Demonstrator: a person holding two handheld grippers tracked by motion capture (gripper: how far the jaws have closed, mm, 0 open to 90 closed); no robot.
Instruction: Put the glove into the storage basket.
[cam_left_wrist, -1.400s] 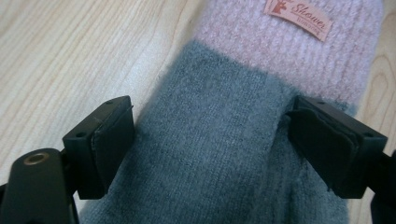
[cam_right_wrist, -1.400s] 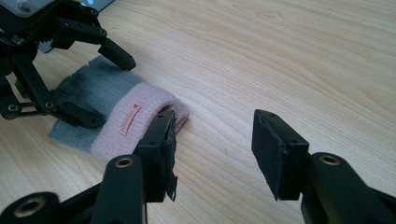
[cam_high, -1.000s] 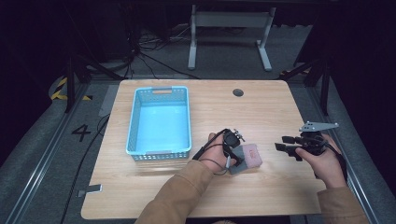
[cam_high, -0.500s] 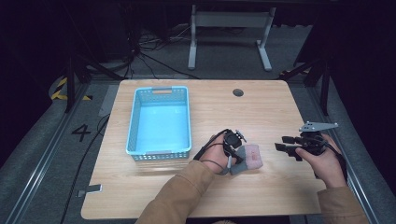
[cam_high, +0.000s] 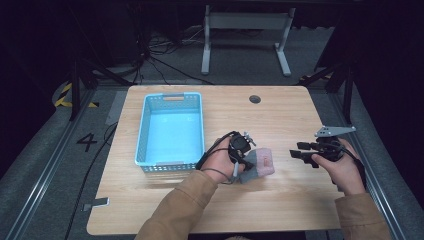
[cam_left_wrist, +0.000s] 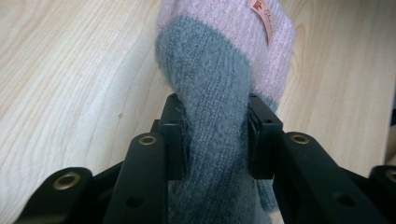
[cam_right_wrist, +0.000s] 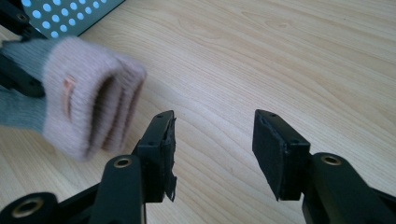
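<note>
Landmark: the blue basket (cam_high: 170, 131), on the left half of the wooden table (cam_high: 280, 200).

Basket: pale blue plastic, rectangular, perforated walls, a handle slot in the far rim. Nothing lies in it, as far as the high view shows.

Just right of the basket's near right corner: the left gripper (cam_high: 241, 156), in the person's left hand (cam_high: 218, 161). Its jaws are clamped onto the grey cuff end of a knitted sock (cam_high: 260, 162). In the left gripper view the black pads pinch the wool from both sides and the cuff bunches between them. Whether the sock touches the tabletop I cannot tell; it sits low, beside the basket, not over it.

Sock: soft, fuzzy knit, grey at the gripped end, pale pink beyond, with a small orange label sewn on the pink part. It looks folded or rolled into a thick, rounded bundle.

Farther right of the basket, apart from the sock: the right gripper (cam_high: 300, 154), jaws spread wide, holding nothing, pointed toward the sock. Its pads are flat black blocks with rough edges.

Progress, my judgement: grasp done. Carrying the sock over the basket and releasing it are left.
</note>
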